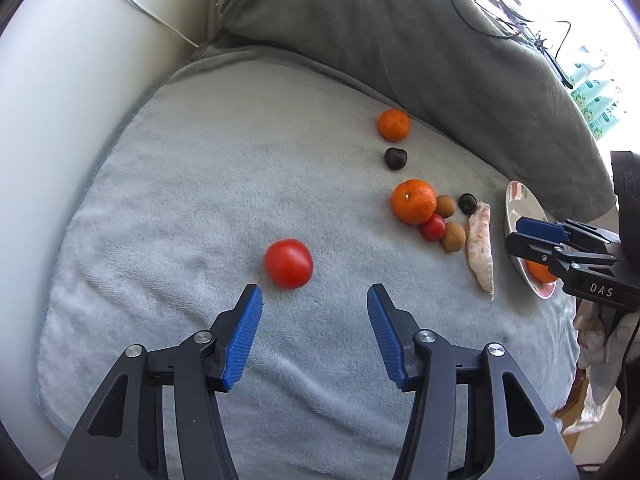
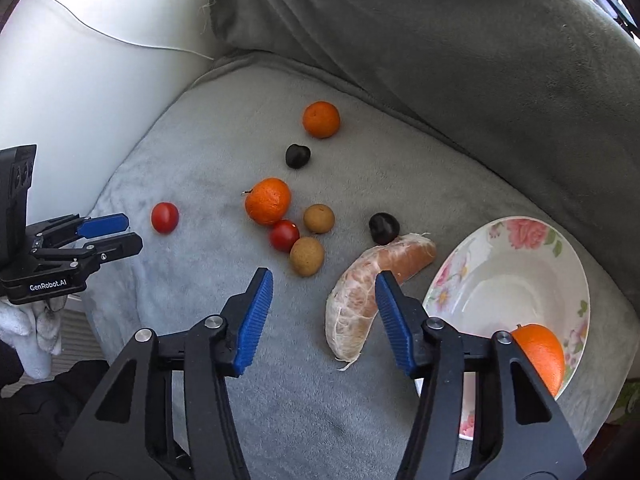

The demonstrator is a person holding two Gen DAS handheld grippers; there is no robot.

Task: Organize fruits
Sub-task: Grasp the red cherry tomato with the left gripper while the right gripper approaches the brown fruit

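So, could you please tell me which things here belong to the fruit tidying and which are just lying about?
Job: lone tomato, two loose oranges, orange in plate, pomelo segment, floral plate.
Lying about: grey towel, white cable.

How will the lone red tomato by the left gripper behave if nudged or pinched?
The tomato looks round and smooth, so a nudge would probably roll it, though the plush towel should slow it. Its glossy skin may slip against the pads. It is likely soft, so a hard squeeze from the left gripper could bruise it.
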